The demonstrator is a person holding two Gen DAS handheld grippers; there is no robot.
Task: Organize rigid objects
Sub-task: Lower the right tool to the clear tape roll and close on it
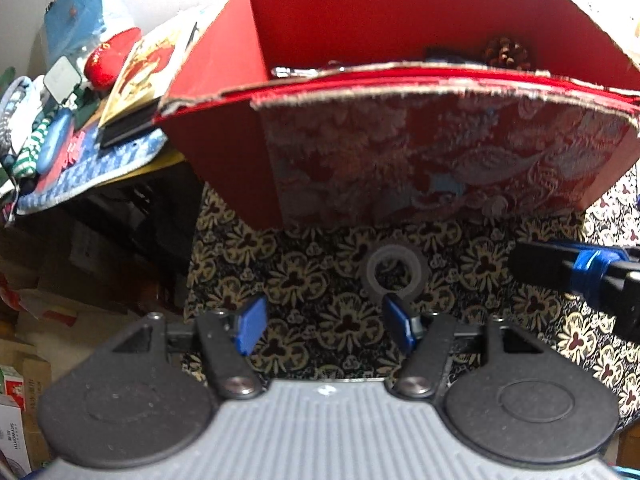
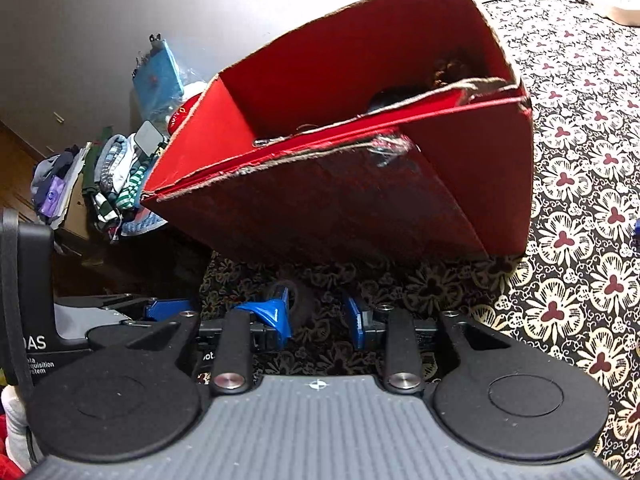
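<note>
A grey tape roll lies flat on the floral cloth, in front of the red cardboard box. My left gripper hangs open above the cloth, and its right pad overlaps the roll's near edge. Nothing sits between its pads. In the right wrist view my right gripper has its pads a little apart, with only cloth showing between them. The roll shows dimly just beyond, in the shade of the box. A pine cone and dark items lie inside the box.
Clutter is heaped left of the box: a book, a red item, blue fabric and folded clothes. Cardboard boxes stand on the floor at lower left. The right gripper's finger reaches in from the right.
</note>
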